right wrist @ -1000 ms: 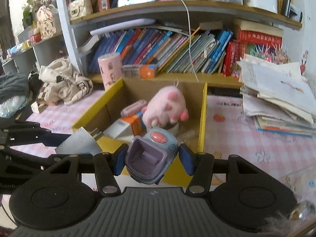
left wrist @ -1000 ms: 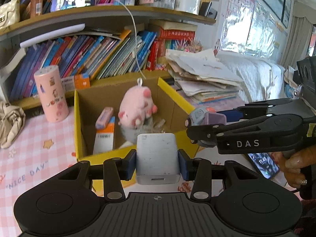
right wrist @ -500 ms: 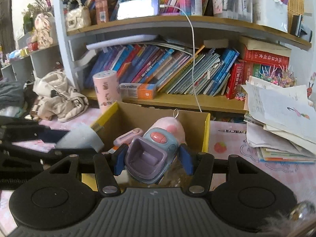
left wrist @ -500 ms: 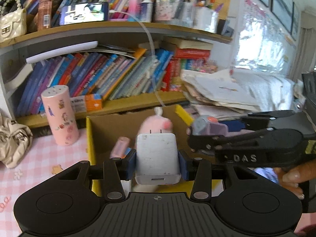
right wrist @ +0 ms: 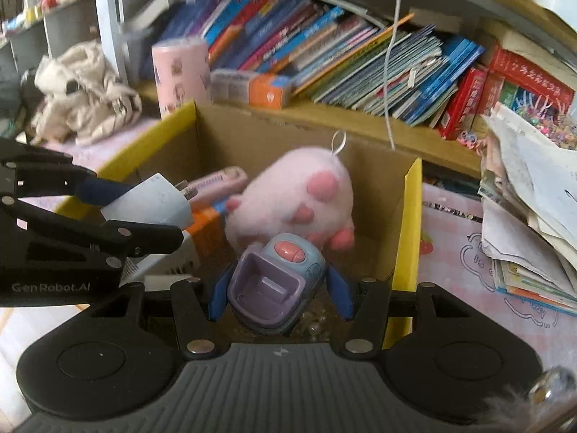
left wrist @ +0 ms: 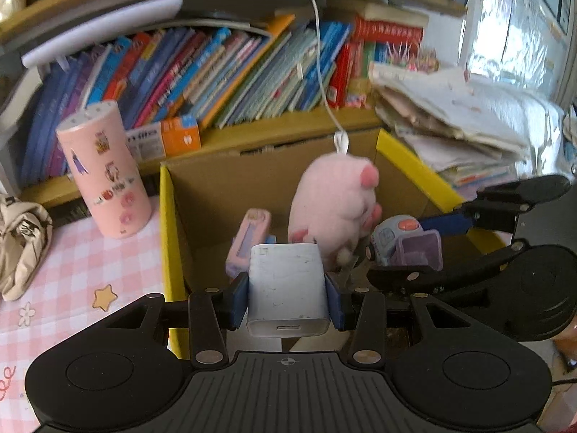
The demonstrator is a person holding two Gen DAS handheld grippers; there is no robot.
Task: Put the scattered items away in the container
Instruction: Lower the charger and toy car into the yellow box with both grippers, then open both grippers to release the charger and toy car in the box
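Note:
My left gripper (left wrist: pixel 286 297) is shut on a white charger plug (left wrist: pixel 288 288) and holds it over the open cardboard box (left wrist: pixel 169 223) with yellow flaps. My right gripper (right wrist: pixel 279 288) is shut on a small blue and purple toy (right wrist: pixel 277 281), also over the box (right wrist: pixel 411 216). Inside the box lie a pink plush pig (left wrist: pixel 335 202), a pink case (left wrist: pixel 249 238) and an orange and white carton (right wrist: pixel 205 227). Each gripper shows in the other's view: the right one with the toy (left wrist: pixel 407 245), the left one with the charger (right wrist: pixel 151 205).
A pink cylinder tin (left wrist: pixel 104 169) stands left of the box on the pink checked cloth (left wrist: pixel 72 288). A bookshelf (left wrist: pixel 234 65) runs behind. A stack of papers (left wrist: pixel 450 119) lies to the right. A beige bag (left wrist: pixel 21 238) sits far left. A white cable (left wrist: pixel 321 54) hangs down.
Both grippers have moved forward and tilted down over the box, still holding the charger and the toy. The box interior now fills more of both views.

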